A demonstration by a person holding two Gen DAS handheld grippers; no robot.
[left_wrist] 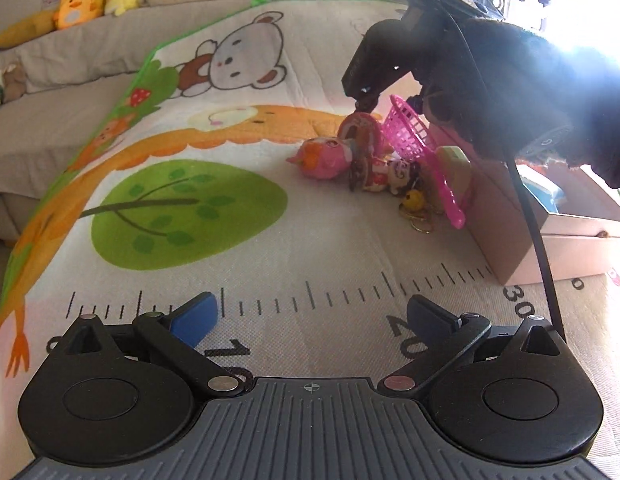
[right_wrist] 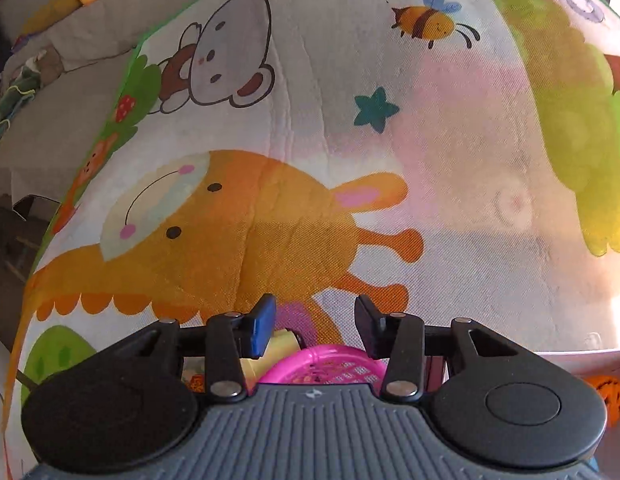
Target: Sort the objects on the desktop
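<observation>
So my left gripper (left_wrist: 311, 312) hangs tilted down over the near mat (left_wrist: 270, 240), jaws wide apart, nothing between them. Farther right, my right gripper (right_wrist: 315, 326) pitches steeply down at the toy pile (left_wrist: 369, 160), jaws partly apart, over the pink basket (right_wrist: 329, 368), gripping nothing.

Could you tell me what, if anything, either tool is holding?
Nothing: the left tool is open over the mat; the right tool is open above the pink basket.
</observation>
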